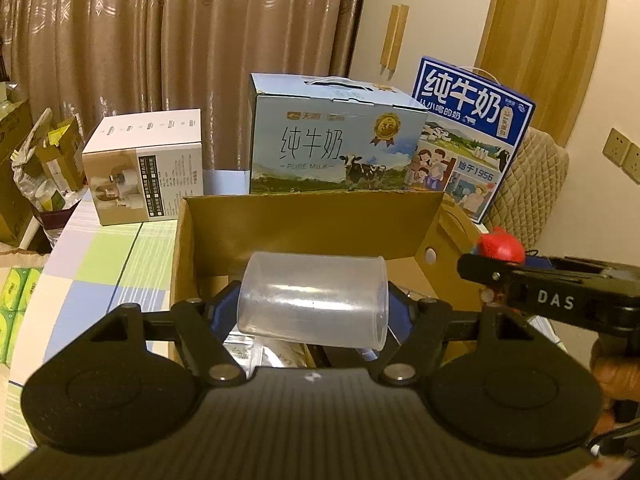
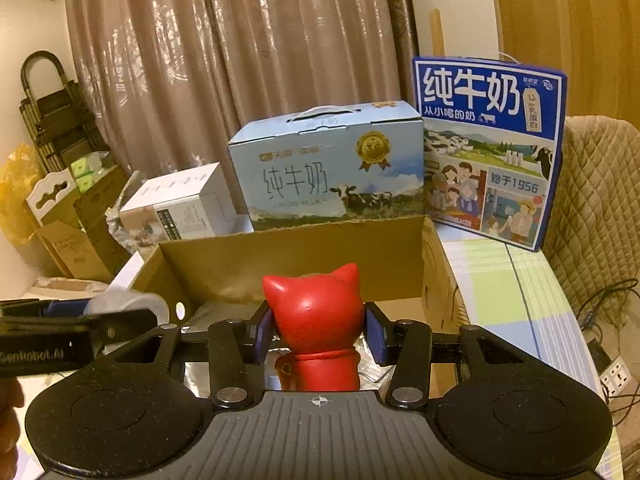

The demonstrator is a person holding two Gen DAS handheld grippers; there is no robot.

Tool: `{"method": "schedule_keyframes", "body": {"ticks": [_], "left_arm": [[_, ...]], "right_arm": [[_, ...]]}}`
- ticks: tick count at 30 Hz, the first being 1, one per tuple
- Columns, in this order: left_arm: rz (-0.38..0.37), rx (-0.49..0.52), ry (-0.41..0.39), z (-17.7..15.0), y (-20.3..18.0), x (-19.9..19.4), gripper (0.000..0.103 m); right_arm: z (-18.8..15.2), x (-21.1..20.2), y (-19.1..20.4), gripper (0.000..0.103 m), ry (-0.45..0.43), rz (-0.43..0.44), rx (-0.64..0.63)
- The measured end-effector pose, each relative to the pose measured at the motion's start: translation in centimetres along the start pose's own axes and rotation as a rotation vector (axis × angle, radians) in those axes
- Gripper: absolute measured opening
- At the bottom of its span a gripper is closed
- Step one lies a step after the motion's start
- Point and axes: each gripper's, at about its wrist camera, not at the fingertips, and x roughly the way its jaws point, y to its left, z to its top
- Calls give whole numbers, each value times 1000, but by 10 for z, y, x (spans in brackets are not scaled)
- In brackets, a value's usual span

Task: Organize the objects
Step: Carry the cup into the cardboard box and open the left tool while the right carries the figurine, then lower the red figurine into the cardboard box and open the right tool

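Observation:
My left gripper point(image 1: 314, 310) is shut on a clear plastic cup point(image 1: 316, 300) that lies sideways between its blue pads, held over the open cardboard box point(image 1: 312, 216). My right gripper point(image 2: 318, 326) is shut on a red cat-eared figurine point(image 2: 316, 316), held upright over the same box point(image 2: 296, 256). In the left wrist view the right gripper point(image 1: 500, 276) and the figurine point(image 1: 502, 246) show at the right edge. In the right wrist view the left gripper point(image 2: 92, 320) and the blurred cup point(image 2: 132, 304) show at the left.
Behind the box stand a light-blue milk carton case point(image 1: 332, 140), a dark-blue milk case point(image 1: 472, 132) and a white appliance box point(image 1: 148, 168) on a checked tablecloth point(image 1: 100, 268). Flat packets lie in the box bottom point(image 1: 276, 354). A quilted chair point(image 2: 600, 200) is at right.

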Motion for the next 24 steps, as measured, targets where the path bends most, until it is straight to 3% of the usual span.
{"method": "schedule_keyframes", "body": {"ticks": [3,24], "left_arm": [[16,-13,-13,0,2,4,76],[16,7,20,-9,5,3,77]], "right_arm": [[-1,1,-3,44,5,-3,3],[-1,0,-2,44,-6,6,9]]}}
